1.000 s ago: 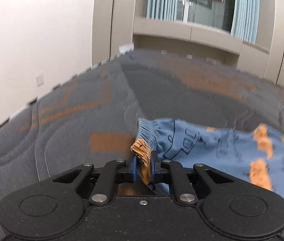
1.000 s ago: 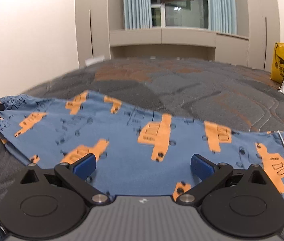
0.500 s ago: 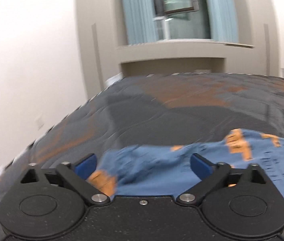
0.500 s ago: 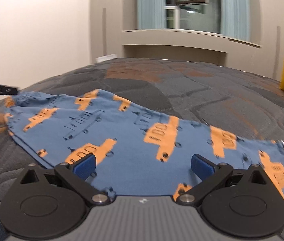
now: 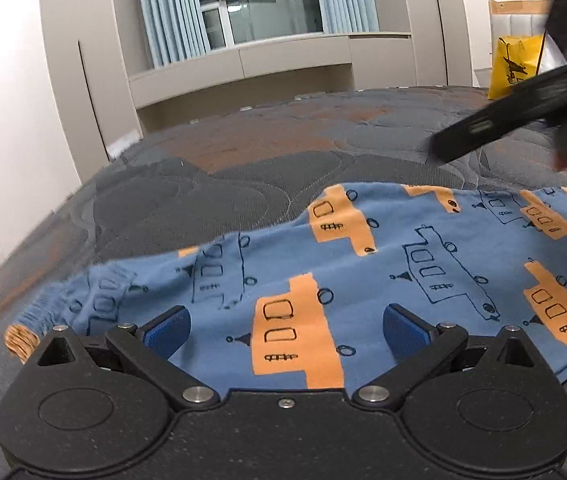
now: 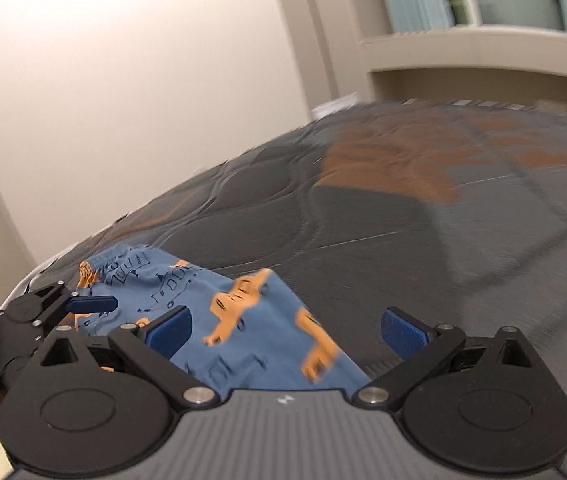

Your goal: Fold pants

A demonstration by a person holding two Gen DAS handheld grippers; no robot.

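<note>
Blue pants (image 5: 363,280) with orange vehicle prints lie spread flat on a dark quilted mattress (image 5: 243,168). The gathered waistband (image 5: 39,308) is at their left end. My left gripper (image 5: 285,334) hovers open over the cloth near that end, with nothing pinched between its blue pads. The right tool's black body (image 5: 523,112) hangs above the pants at the far right. In the blurred right wrist view, my right gripper (image 6: 286,334) is open above the pants (image 6: 251,332). A blue pad (image 6: 91,304) of the left gripper shows at the left.
A yellow bag (image 5: 511,64) stands beyond the mattress at the back right. A pale wall (image 6: 123,80) runs close along the mattress's left edge. Cabinets and a curtained window (image 5: 251,12) are behind. Bare mattress (image 6: 443,240) stretches beyond the pants.
My left gripper let go of the waistband, opened wide and drew back over the pants. My right gripper stayed open, rose and swung left toward the waistband end.
</note>
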